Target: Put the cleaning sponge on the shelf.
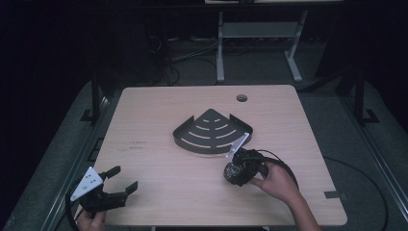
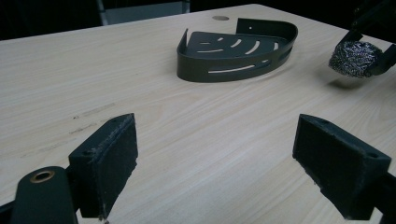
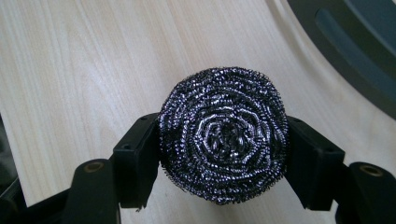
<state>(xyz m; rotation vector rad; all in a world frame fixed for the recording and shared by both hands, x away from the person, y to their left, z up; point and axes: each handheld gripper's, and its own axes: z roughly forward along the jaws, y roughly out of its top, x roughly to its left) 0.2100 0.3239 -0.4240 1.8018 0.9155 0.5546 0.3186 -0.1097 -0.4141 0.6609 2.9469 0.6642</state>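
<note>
We hold steel scourer (image 3: 223,135) clamped between right gripper (image 3: 223,140) jaws, lifted just off table (image 1: 159,173), just beside corner caddy (image 1: 211,132). Left gripper (image 2: 215,163) jaws wide apart, empty, well apart. Advice: keep squeeze steady, clear caddy wall, lower scourer onto slotted floor before release.

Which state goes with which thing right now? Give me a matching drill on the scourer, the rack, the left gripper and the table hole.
Things:
1. scourer
2. rack
3. left gripper
4. table hole

States:
A. jaws wide apart, nothing between them
B. at the table's far edge, beyond the rack
C. clamped between the right gripper's jaws, off the table top
D. lying near the middle of the table, nothing in it

Pairs: 1-C, 2-D, 3-A, 4-B
</note>
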